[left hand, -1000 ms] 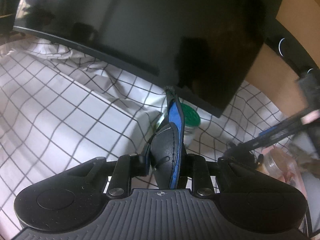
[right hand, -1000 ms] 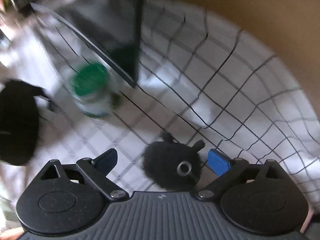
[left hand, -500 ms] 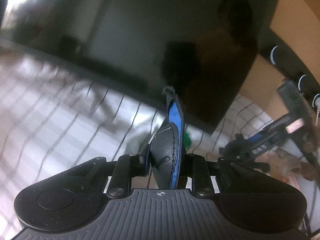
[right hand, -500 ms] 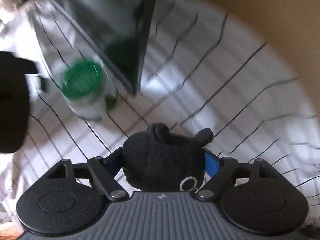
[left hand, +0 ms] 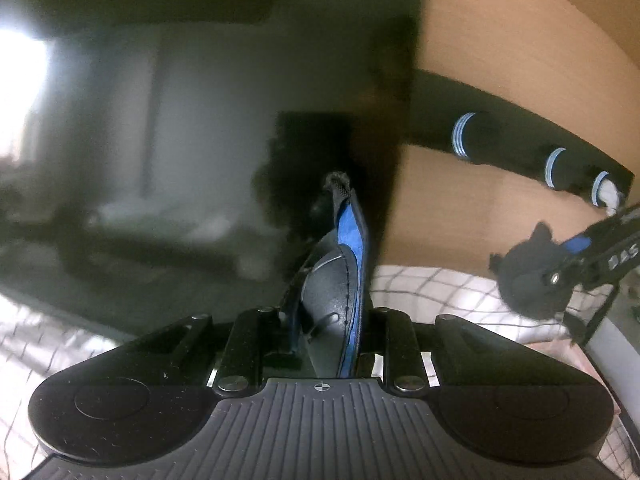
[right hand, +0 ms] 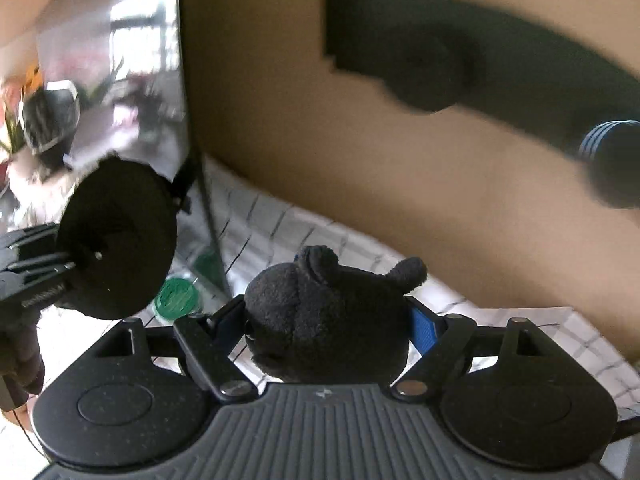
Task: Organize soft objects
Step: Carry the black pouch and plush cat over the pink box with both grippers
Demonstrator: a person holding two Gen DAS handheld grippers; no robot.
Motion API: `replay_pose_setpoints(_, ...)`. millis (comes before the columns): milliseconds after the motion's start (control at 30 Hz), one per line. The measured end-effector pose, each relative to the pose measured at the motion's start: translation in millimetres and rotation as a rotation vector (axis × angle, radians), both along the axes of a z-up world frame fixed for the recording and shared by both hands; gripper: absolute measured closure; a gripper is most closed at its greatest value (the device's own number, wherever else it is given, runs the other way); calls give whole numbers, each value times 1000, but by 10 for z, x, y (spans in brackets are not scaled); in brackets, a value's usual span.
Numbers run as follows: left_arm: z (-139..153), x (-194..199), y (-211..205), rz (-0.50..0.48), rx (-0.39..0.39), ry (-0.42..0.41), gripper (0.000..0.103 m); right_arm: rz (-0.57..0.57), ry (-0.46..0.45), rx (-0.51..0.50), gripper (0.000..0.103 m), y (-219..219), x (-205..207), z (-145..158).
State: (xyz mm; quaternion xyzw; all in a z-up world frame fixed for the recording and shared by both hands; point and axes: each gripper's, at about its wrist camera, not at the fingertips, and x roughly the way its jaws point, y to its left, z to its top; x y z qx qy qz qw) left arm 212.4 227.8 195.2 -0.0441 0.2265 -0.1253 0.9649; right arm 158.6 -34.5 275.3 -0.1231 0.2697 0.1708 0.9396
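Plush toy (right hand: 328, 320) clamped between right gripper (right hand: 328, 322) pads.

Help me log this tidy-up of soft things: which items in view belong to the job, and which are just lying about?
In the job:
- black plush, gripped in the right claw
- flat black and blue pad, gripped in the left claw

Lying about:
- green-lidded jar
- dark screen
- checked cloth
- black rack with blue-ringed pegs
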Motion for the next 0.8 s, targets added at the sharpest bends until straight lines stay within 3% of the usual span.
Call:
replay_pose_setpoints(200,217,57,-569,-87,20,-36,77,-94,-100,71,22,-598,-322,208)
replay_pose_setpoints(467,249,111,-1333,-221,24,-46,77,-243,-124,138,22,-1352,-533,189)
replay_pose_setpoints(700,25,131,-1989,-396,-70,53,77,-339,-115,192,21,-1697,-650,85)
replay_pose_setpoints(800,-173,129,-2273,-484,-109,123,77,-358,-89,203,21,-1769,-501,-132)
